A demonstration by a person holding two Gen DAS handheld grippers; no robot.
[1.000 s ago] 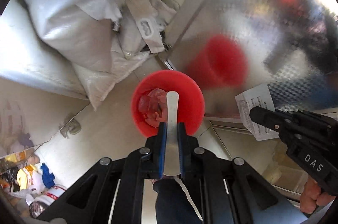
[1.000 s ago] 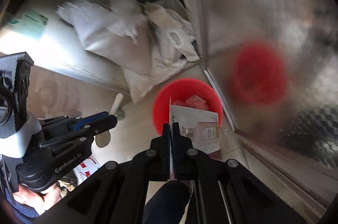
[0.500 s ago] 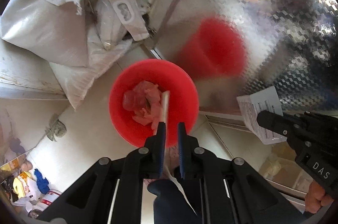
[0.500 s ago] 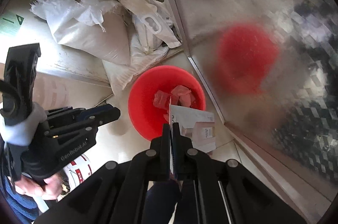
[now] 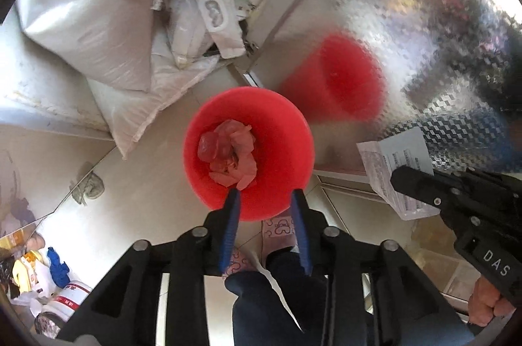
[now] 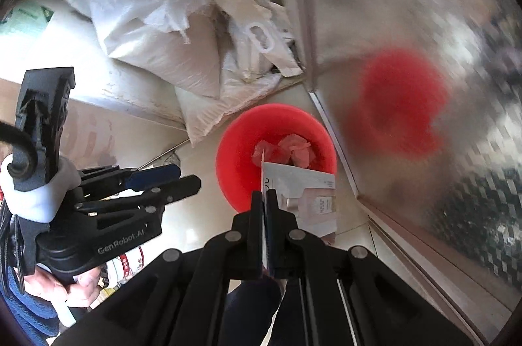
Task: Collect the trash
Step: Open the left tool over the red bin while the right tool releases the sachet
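Observation:
A red bin [image 5: 280, 124] stands on the tiled floor with crumpled pinkish trash [image 5: 228, 150] inside. My left gripper [image 5: 264, 193] hangs over the bin's near rim, its jaws opening with nothing between the blue pads. At the right, my right gripper [image 5: 396, 179] is shut on a white printed card [image 5: 391, 156]. The right wrist view shows that card [image 6: 306, 199] pinched edge-on in the right gripper [image 6: 264, 196], above the bin [image 6: 235, 150]. The left gripper [image 6: 189, 178] sits at the left there.
White woven sacks [image 5: 98, 29] lie piled against a step behind the bin. A shiny patterned metal panel [image 5: 424, 29] rises to the right and mirrors the bin. A person's slippered foot [image 5: 280, 228] is just below the bin. Bottles and wrappers [image 5: 55, 277] lie at lower left.
The left gripper held a flat white strip, sank toward the bin and parted its jaws; the strip is gone from them. The right gripper keeps its card.

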